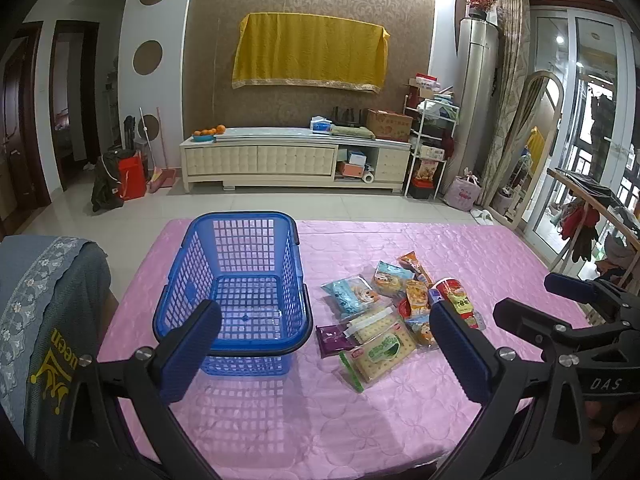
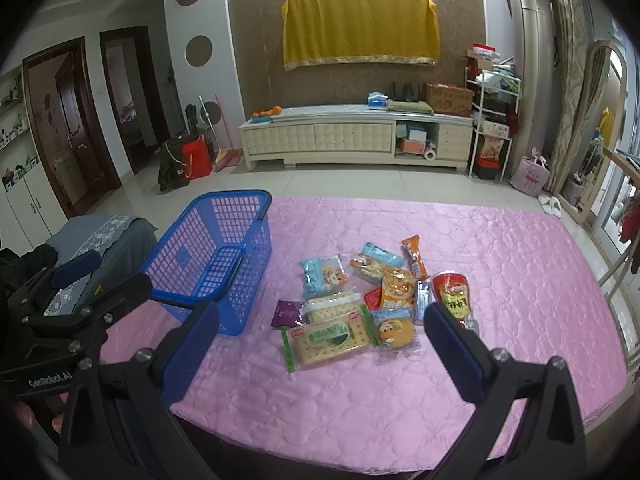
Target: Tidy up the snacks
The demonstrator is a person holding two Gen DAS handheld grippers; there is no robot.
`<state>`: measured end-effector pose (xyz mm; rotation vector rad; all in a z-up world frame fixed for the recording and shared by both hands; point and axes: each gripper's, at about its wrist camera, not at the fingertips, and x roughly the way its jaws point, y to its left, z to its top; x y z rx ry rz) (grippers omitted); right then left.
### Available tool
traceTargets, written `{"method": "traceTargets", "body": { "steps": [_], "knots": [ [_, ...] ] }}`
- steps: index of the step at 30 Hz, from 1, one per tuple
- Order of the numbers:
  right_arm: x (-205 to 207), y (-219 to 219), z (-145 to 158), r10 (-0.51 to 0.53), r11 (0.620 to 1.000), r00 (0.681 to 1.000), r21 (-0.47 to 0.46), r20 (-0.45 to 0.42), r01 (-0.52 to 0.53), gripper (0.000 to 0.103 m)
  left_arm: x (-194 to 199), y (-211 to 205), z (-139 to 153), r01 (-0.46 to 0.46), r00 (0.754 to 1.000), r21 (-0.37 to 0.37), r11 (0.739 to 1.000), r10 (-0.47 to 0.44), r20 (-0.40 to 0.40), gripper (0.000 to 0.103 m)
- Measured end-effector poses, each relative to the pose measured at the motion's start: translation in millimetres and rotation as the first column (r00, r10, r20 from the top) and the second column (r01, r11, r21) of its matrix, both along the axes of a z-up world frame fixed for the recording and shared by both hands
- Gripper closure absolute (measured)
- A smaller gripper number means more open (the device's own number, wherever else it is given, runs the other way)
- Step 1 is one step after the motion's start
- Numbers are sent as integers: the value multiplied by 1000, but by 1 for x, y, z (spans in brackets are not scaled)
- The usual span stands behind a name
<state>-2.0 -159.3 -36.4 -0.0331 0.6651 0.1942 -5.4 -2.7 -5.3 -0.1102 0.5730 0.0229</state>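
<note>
Basket (image 1: 236,280), blue plastic, sits empty on the pink tablecloth (image 1: 440,400), ahead-left of the left gripper (image 1: 324,354). Snack packets (image 2: 360,300) lie heaped directly ahead of the right gripper (image 2: 320,354), just right of the basket. Both grippers gape wide, holding nothing, touching nothing.

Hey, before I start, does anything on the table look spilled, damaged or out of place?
Nothing looks spilled or damaged. The snack packets lie in a loose overlapping pile on the pink tablecloth, beside the blue basket, which holds nothing yet. Both grippers, left and right, are open above the near edge.
</note>
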Motion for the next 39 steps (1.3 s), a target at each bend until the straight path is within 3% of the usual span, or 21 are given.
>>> {"method": "traceTargets", "body": {
  "steps": [12,23,33,39],
  "knots": [
    [8,-18,5,-9,1000,1000,8,7,9,0,18,-13,1,51,999,0,999,-51,-10,0],
    [55,-55,16,4,1000,1000,-13,15,-4,0,79,-38,9,98,993,4,995,-98,-59,0],
    [119,-86,1,-29,999,998,-47,-55,26,0,153,-62,-11,102,978,-10,995,-102,-184,0],
    [159,-99,-28,-84,992,989,-105,-125,71,0,196,-75,-47,77,949,-38,996,-85,-305,0]
  ]
}}
